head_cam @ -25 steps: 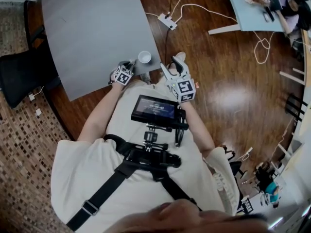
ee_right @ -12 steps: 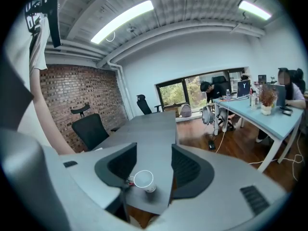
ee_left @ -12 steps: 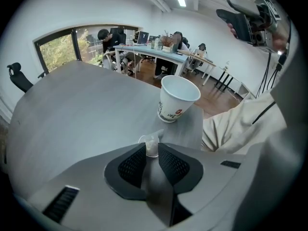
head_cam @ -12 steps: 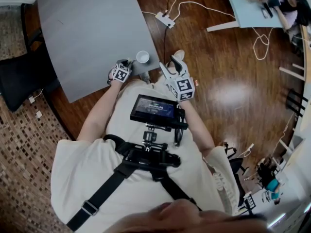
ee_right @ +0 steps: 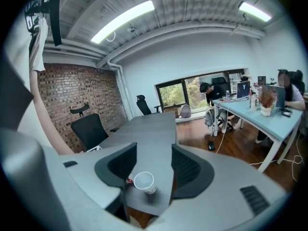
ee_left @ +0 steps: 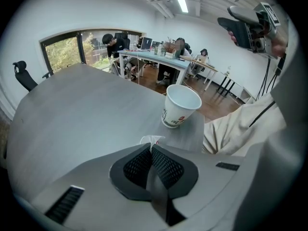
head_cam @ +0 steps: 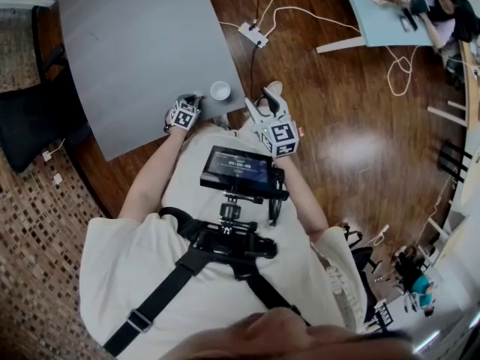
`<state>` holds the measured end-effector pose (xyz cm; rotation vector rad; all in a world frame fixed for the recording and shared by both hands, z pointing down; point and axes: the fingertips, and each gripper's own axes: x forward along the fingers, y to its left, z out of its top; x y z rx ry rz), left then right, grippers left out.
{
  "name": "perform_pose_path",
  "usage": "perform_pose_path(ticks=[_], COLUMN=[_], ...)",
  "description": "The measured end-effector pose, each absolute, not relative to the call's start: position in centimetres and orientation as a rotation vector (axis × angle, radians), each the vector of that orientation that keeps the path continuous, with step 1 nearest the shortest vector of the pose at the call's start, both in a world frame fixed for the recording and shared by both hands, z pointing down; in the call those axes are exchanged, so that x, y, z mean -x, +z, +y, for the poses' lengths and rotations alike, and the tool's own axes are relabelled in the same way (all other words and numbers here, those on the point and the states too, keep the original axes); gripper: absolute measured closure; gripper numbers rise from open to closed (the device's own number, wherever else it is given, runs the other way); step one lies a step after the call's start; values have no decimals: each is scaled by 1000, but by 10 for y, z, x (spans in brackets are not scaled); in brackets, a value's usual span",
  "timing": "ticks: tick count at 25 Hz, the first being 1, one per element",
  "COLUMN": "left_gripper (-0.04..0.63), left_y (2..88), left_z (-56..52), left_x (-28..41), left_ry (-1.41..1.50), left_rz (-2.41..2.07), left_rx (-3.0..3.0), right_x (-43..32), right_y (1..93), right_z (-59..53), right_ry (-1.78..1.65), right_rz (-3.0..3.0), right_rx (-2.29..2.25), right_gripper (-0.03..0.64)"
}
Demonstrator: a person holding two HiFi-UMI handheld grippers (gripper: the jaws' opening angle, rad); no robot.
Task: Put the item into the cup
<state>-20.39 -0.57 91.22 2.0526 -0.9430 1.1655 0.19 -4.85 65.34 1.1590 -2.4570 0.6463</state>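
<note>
Left claw (ee_left: 150,146): jaws together, tips pinching a small white packet (ee_left: 150,139) with a red speck. The packet lies low over the grey worktop (ee_left: 72,109); I cannot tell whether it touches the surface.

Paper cup (ee_left: 179,105): upright, mouth open, white with red print, near the worktop's corner. It stands just beyond the packet and to its right, apart from it.

Right claw (ee_right: 154,150): jaws wide, gripping nothing. I hold it off the worktop's edge, above the wooden floor (head_cam: 352,126), pointing back at the cup.

Head view: the left claw sits at the worktop's near edge, just beside the cup.
</note>
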Motion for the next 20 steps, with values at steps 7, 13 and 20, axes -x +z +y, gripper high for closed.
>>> perform_pose_path(ticks=[7, 13, 20], left_gripper=[595, 595, 595], left_y=[876, 839, 809], left_z=[-24, -37, -52], left_x=[196, 186, 180], left_ry=[1007, 914, 819], left_rz=[-1020, -1045, -1091], left_rx=[-2080, -2104, -2127], right_x=[1, 2, 2], right_y=[656, 654, 650], right_z=[-52, -59, -64], right_ry=[645, 630, 609], right_rz=[-2473, -2490, -2504], right_rx=[-1154, -1158, -1177], right_gripper=[379, 379, 379])
